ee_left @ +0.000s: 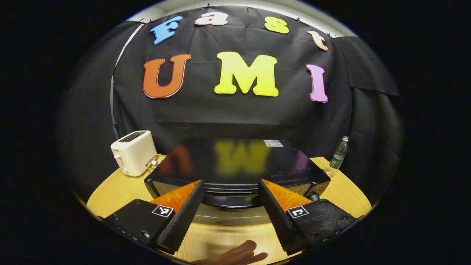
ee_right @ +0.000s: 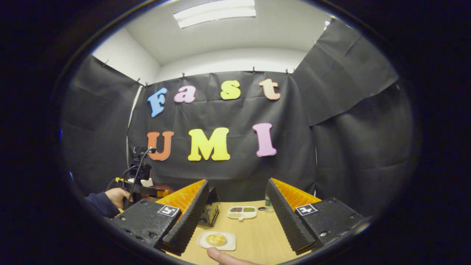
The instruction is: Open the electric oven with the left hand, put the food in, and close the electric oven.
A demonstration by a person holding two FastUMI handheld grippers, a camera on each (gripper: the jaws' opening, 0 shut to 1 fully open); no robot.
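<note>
The black electric oven (ee_left: 235,158) stands on the wooden table (ee_left: 121,187), its glossy top facing me in the left gripper view. My left gripper (ee_left: 230,182) is open above the oven's front edge, with the dark handle bar (ee_left: 230,200) lying between and below its fingers; I cannot tell if they touch it. In the right gripper view a bread bun sits on a white plate (ee_right: 216,240) near the table's front. My right gripper (ee_right: 237,182) is open and holds nothing, raised above the plate. The oven's side (ee_right: 210,213) peeks from behind one of its fingers.
A white toaster (ee_left: 132,152) stands left of the oven and a plastic bottle (ee_left: 338,154) to its right. A white divided dish (ee_right: 241,212) of beans lies behind the plate. A hand (ee_right: 117,197) holds the left gripper at the left of the right gripper view.
</note>
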